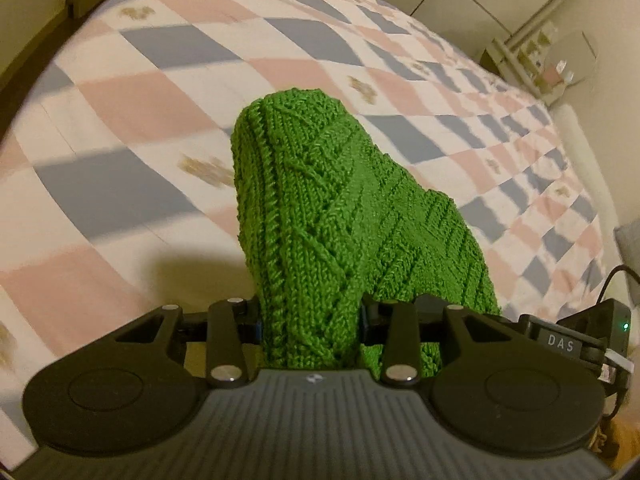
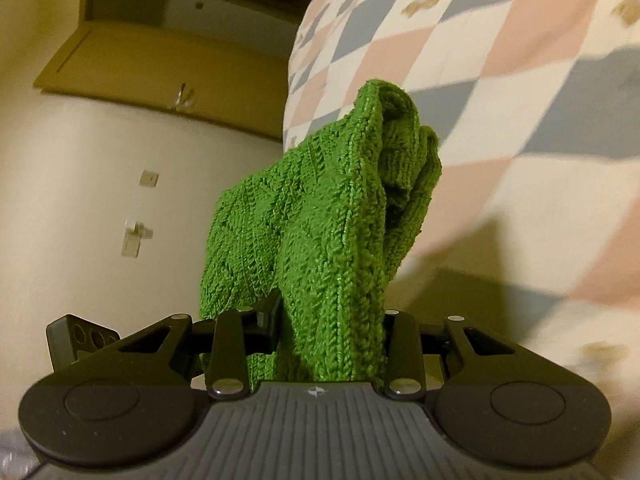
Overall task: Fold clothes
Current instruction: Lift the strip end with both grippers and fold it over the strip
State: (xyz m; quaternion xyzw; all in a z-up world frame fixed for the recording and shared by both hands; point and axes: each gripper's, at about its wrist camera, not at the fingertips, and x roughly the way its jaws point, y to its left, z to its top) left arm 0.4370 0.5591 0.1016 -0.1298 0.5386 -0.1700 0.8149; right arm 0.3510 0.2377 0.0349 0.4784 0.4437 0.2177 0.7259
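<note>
left wrist view: your left gripper (image 1: 310, 320) is pinching the thick green cable-knit garment (image 1: 340, 208), which bunches up over the pink, grey and white checked bedspread (image 1: 160, 92), long axis running away from you. right wrist view: your right gripper (image 2: 332, 328) pinches another bunch of it. it looks soft, stretchy and limp; take hold at the edges.

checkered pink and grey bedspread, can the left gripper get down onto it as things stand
Probably not directly: the left gripper is shut on the green knitted garment, which hangs between it and the checkered pink and grey bedspread.
</note>
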